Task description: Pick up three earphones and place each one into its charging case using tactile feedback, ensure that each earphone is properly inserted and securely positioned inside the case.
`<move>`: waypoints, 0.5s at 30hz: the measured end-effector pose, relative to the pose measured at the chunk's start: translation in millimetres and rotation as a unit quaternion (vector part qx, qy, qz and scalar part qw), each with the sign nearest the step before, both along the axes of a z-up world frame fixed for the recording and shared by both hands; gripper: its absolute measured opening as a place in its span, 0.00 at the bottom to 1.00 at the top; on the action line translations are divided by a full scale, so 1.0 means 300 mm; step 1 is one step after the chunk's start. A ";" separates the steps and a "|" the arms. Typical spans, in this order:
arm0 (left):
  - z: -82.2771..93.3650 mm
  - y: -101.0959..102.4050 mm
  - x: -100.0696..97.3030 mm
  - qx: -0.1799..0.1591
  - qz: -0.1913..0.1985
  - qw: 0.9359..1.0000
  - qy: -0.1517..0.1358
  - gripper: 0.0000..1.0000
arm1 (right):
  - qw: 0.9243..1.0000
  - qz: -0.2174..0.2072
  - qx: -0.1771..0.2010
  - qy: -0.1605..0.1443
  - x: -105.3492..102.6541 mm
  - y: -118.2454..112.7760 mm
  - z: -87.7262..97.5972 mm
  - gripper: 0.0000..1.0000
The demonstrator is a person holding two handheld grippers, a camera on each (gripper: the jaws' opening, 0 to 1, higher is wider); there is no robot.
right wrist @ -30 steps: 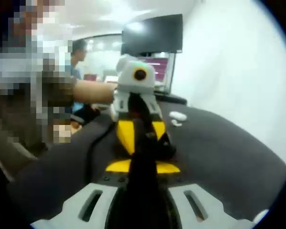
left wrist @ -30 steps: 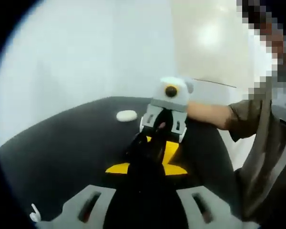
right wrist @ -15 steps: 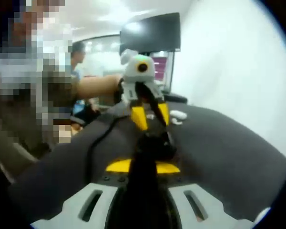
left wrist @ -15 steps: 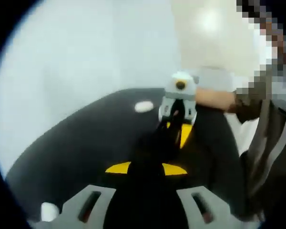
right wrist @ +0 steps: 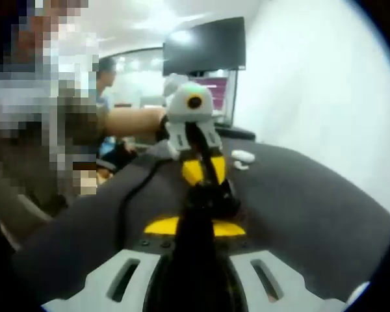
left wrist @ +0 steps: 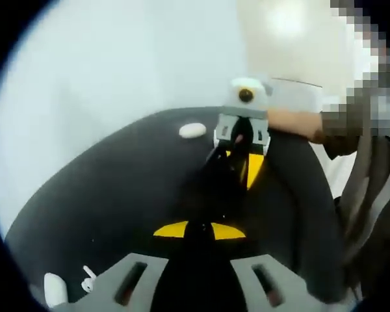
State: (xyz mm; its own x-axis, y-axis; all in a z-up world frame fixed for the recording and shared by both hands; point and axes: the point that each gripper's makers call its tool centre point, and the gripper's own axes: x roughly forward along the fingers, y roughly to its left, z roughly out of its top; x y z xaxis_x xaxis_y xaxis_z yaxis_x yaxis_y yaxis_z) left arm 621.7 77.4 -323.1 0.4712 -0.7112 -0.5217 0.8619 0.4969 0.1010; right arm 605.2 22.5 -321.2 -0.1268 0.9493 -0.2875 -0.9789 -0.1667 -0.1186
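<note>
White earphone (left wrist: pixel 88 283) and charging case (left wrist: pixel 53 288) lying close together at near left on the black tabletop (left wrist: pixel 117 195); another case (left wrist: pixel 192 130) farther off. Left hand-held gripper (left wrist: pixel 196 229) and right hand-held gripper (right wrist: pixel 195 227) facing each other, jaws drawn together; anything pinched between them impossible to tell.

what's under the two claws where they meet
Under the left claw and right claw lies the black table. A dark object sits between their tips, too dark to identify, and it hides the surface directly below.
</note>
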 end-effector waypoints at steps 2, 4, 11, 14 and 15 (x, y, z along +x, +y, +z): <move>0.002 0.001 0.015 0.000 0.002 1.000 -0.001 0.09 | 1.000 0.000 0.000 0.000 -0.001 0.000 0.000 0.19; 0.018 0.003 0.048 -0.007 0.014 1.000 -0.006 0.09 | 1.000 0.000 -0.001 0.000 -0.001 0.000 0.000 0.19; 0.141 -0.051 0.248 -0.027 0.055 0.996 -0.063 0.09 | 1.000 0.000 -0.001 0.001 -0.002 0.001 0.000 0.19; 0.188 -0.126 0.308 -0.035 0.048 0.995 -0.082 0.09 | 1.000 0.000 -0.001 0.000 -0.001 0.002 0.000 0.19; 0.199 -0.153 0.322 -0.040 0.044 0.995 -0.084 0.09 | 1.000 0.000 -0.001 0.000 -0.001 0.002 0.000 0.19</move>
